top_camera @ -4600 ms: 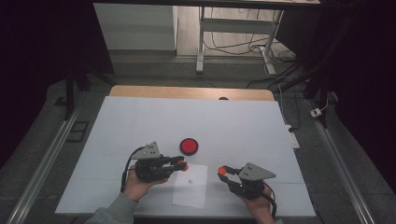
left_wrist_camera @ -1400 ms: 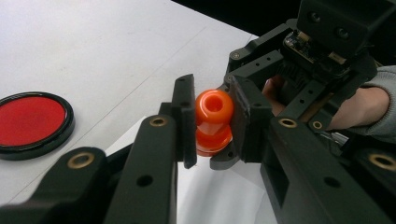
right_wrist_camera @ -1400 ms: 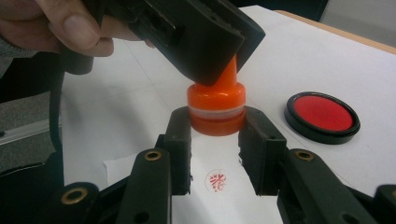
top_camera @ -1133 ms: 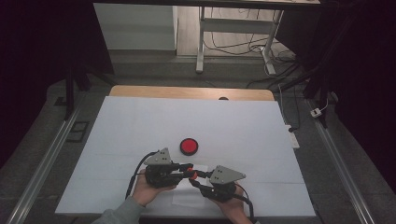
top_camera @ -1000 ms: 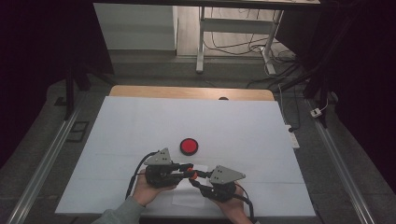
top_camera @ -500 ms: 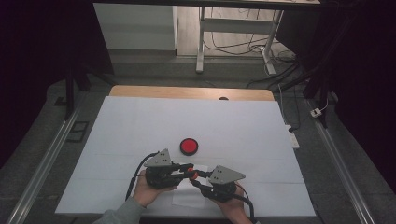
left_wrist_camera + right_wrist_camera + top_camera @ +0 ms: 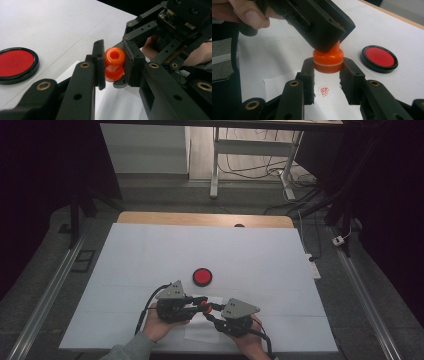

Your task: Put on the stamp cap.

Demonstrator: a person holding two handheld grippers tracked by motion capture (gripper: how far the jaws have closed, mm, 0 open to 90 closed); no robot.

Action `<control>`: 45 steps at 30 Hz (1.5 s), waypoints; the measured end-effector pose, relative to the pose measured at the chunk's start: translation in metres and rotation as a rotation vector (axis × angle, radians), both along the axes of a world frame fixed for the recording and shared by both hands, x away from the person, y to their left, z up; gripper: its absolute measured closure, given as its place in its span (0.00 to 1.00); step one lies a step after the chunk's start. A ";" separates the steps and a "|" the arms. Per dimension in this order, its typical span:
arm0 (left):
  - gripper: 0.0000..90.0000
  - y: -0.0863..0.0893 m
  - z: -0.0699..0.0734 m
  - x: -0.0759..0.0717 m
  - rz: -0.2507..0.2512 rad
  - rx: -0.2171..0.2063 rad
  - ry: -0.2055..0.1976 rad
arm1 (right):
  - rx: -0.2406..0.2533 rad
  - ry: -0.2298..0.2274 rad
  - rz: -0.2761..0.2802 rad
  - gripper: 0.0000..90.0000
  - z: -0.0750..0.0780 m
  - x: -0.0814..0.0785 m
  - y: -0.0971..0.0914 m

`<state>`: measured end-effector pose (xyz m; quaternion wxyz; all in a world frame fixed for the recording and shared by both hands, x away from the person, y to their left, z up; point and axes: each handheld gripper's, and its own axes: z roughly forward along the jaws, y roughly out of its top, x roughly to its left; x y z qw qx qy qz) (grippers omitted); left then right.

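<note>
An orange stamp (image 7: 204, 307) hangs just above a white paper sheet (image 7: 200, 332), held from both sides. In the left gripper view, my left gripper (image 7: 113, 61) is shut on the stamp's round knob (image 7: 114, 56). The right gripper view shows my right gripper (image 7: 328, 68) shut on the stamp's wider lower part (image 7: 328, 60), which has a pale seam around it. A small red stamped mark (image 7: 323, 90) sits on the paper (image 7: 284, 85) under the stamp. In the high view the left gripper (image 7: 199, 303) and right gripper (image 7: 211, 314) meet tip to tip.
A round red ink pad with a black rim (image 7: 202, 277) lies on the white table (image 7: 150, 250) just beyond the grippers; it also appears as the ink pad (image 7: 15, 62) and ink pad (image 7: 379, 58). The table's front edge is close under the hands.
Several seconds ago the grippers were apart, each with something orange at its tip; now they meet over the paper. Nothing has moved in the last second.
</note>
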<state>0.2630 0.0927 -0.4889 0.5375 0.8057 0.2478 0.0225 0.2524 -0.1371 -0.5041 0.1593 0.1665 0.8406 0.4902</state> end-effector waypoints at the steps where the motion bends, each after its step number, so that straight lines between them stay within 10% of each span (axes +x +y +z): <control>1: 0.82 0.000 0.000 0.000 0.000 0.000 0.001 | -0.003 0.000 -0.004 0.72 0.000 0.000 0.000; 26: 0.81 0.006 0.003 0.002 0.026 -0.025 0.011 | 0.054 0.030 -0.003 0.56 -0.002 0.006 -0.012; 45: 0.81 0.018 0.011 0.003 0.063 -0.024 -0.018 | 0.019 0.009 -0.119 0.48 0.000 0.012 -0.069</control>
